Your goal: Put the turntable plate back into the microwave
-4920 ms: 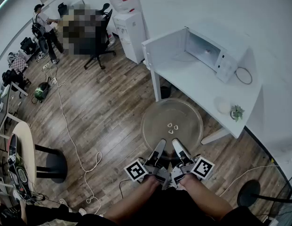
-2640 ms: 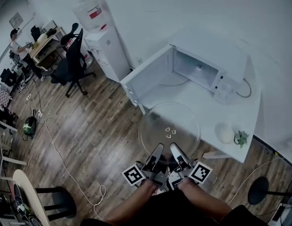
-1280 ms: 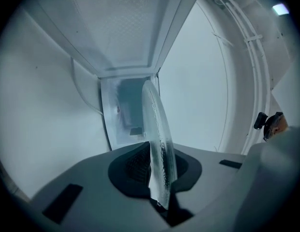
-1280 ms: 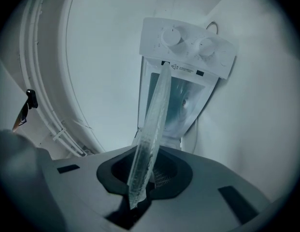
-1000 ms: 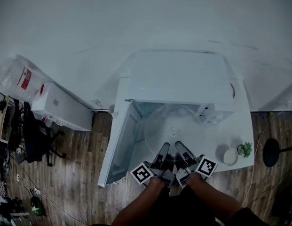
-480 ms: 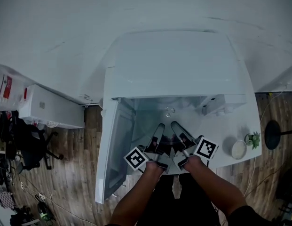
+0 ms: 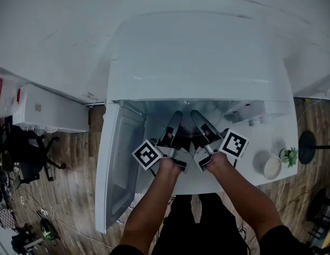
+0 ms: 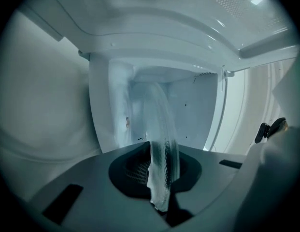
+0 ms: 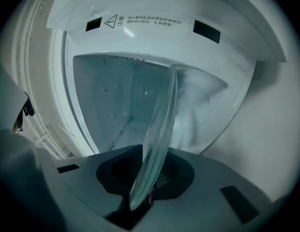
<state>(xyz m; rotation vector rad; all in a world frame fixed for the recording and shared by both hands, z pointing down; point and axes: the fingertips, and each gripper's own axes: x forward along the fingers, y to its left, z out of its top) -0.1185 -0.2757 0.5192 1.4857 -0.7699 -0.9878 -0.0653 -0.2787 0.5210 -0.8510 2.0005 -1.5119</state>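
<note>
Two grippers are clamped on the glass turntable plate (image 9: 160, 124): the left gripper (image 7: 175, 122) and the right gripper (image 7: 199, 122) are set side by side, each with its jaws pinched shut on the plate's near rim. Ahead of the jaws, the plate is held inside the open cavity of the microwave (image 7: 202, 57), so it's mostly hidden under the microwave's top in the head view. The microwave door (image 7: 119, 169) is swung open, left of the left gripper. Off to the right of the right gripper, a small white bowl (image 7: 272, 167) is sat on the table (image 7: 250, 147).
</note>
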